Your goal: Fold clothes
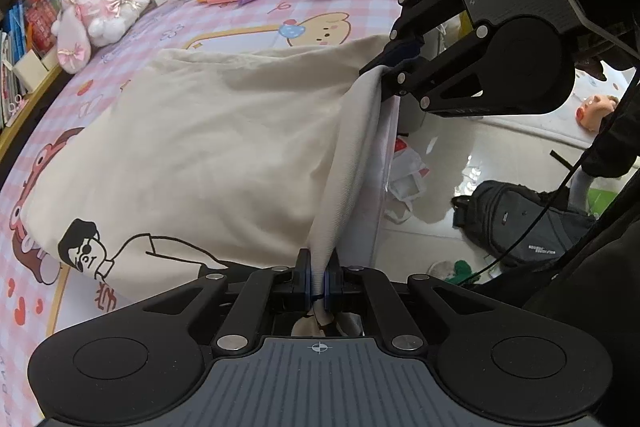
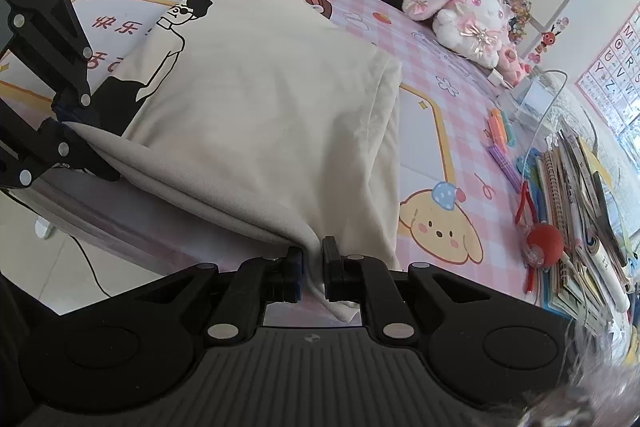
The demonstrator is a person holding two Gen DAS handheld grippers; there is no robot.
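Cream shirt point(image 1: 208, 147) between both angled-down tools

- A cream garment point(image 1: 224, 147) is being shown, printed with a black line-drawn figure point(image 1: 86, 251).
- A pink-and-white checked table cover point(image 2: 452, 131) is being seen, bearing a yellow cartoon dog point(image 2: 440, 227) and red hearts.
- A white-and-pink plush rabbit point(image 2: 468, 15) is being displayed.
- A red ball point(image 2: 544, 241) is being shown beside multicoloured books point(image 2: 580, 211).
- Black grippers are being seen.
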